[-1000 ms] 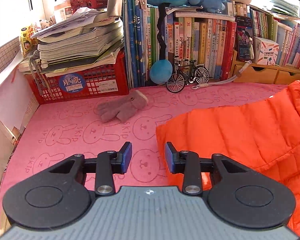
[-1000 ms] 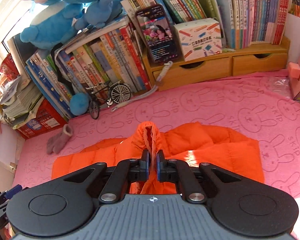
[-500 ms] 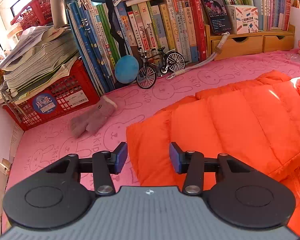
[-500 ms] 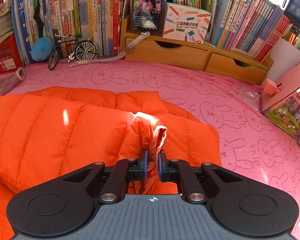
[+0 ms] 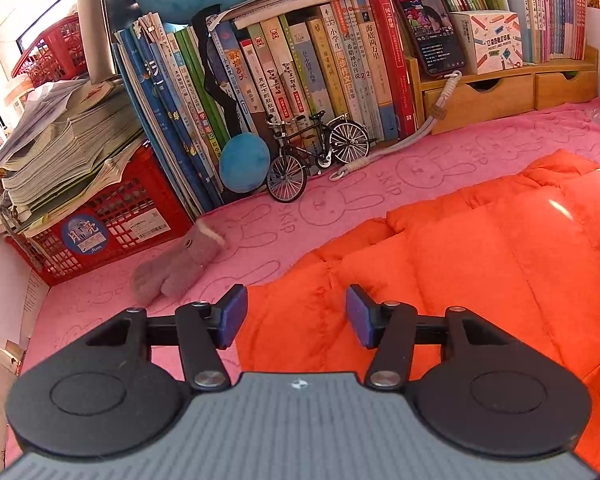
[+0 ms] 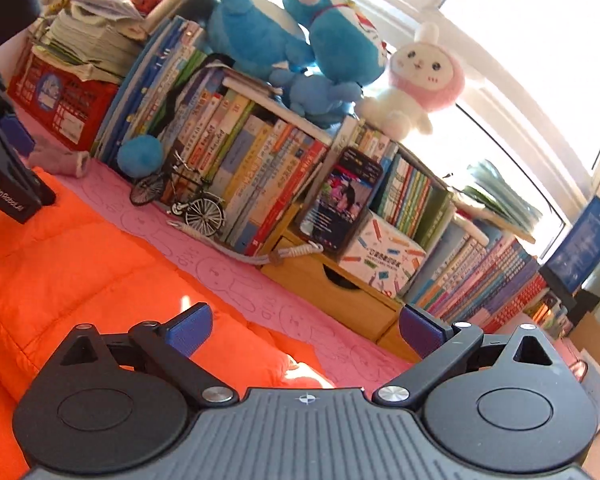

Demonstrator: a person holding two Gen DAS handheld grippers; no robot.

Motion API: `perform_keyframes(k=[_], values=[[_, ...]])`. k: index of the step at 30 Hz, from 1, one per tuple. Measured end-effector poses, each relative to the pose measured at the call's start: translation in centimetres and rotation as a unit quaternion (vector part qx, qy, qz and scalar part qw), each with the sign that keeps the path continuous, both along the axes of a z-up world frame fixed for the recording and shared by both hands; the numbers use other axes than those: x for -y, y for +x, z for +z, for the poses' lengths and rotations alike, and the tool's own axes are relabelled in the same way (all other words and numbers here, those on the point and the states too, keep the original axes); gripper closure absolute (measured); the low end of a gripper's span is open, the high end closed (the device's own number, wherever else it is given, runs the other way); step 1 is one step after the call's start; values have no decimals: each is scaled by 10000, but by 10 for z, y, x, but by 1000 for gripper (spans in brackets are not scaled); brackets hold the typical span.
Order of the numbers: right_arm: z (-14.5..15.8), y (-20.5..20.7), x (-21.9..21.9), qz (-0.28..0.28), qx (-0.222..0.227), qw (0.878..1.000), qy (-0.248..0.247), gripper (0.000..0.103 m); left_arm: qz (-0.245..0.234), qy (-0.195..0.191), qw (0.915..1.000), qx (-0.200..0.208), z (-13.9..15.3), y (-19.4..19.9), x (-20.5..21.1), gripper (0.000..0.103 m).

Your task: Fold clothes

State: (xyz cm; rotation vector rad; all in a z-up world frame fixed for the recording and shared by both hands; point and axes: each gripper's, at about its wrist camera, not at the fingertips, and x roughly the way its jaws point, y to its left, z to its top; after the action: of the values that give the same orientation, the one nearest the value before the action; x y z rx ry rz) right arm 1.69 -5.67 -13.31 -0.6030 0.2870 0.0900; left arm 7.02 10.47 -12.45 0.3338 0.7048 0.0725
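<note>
On the pink rabbit-print cloth (image 5: 440, 168) in front of the row of books (image 5: 308, 68), the orange puffer jacket (image 5: 480, 264) lies spread in padded folds, filling the right and lower part of the left wrist view and the left side of the right wrist view. The likeliest trouble from here is a poor bite: the quilted fabric looks slick and springy, so a pinch that takes only the top layer may slip free, and a folded panel may puff open once it is let go. A low sweep to the left could also drag the grey glove (image 5: 176, 268) lying on the cloth just off the jacket's left edge, and a reach toward the back could knock over the small model bicycle (image 5: 316, 156) standing against the books — it looks light and easy to tip. The left gripper (image 5: 296, 316) hangs above the jacket's near left corner with its jaws moderately apart; orange fabric shows between the blue pads (image 5: 232, 316), but nothing is clamped, and whether they touch the cloth cannot be told. The right gripper (image 6: 304, 328) is tilted, its jaws spread wide and holding nothing, with the jacket's far edge and pink cloth visible in the gap.
</note>
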Motion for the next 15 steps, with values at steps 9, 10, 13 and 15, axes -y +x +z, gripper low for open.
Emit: perform_keyframes(k=[9,10,13,15], values=[[-23,23,-66,1273,788,9882,-338,0,624,914,9890,980,-11,-7,3,24],[-22,26,-68,1305,731,9885,-228,0,779,905,9880,982,-11,-7,0,23],[-24,34,-75,1381,525,9890,20,0,1138,775,9881,679,-19,-2,-7,21],[-35,40,-77,1331,307,9906,-58,0,1211,815,9882,459,-32,2,-6,20]])
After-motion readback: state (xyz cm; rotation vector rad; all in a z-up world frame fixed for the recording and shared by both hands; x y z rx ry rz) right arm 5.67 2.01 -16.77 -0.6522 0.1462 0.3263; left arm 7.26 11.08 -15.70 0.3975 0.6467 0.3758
